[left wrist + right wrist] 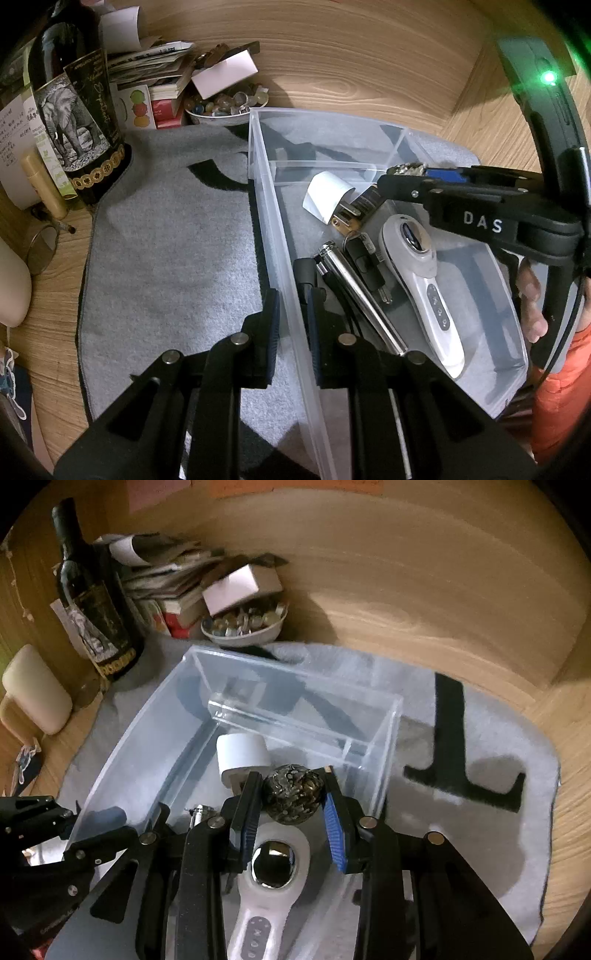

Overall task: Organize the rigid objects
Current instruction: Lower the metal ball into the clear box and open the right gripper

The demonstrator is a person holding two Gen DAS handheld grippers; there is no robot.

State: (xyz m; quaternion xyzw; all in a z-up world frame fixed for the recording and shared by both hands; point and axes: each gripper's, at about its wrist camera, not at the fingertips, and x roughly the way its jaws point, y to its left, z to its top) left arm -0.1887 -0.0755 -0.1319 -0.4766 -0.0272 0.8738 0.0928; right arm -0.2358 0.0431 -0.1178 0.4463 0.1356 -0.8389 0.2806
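A wooden surface with pale grain carries a grey mat with black marks. Behind the mat's far left corner stands a dark wine bottle. Beside the bottle lie stacked papers and a bowl of beads. The light is warm and dim.

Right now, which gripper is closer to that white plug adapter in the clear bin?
Right. The right gripper, holding a dark patterned ball, hangs just over the white plug adapter; the left gripper clamps the bin's wall, farther back.

Charger lies in bin, behind massager.
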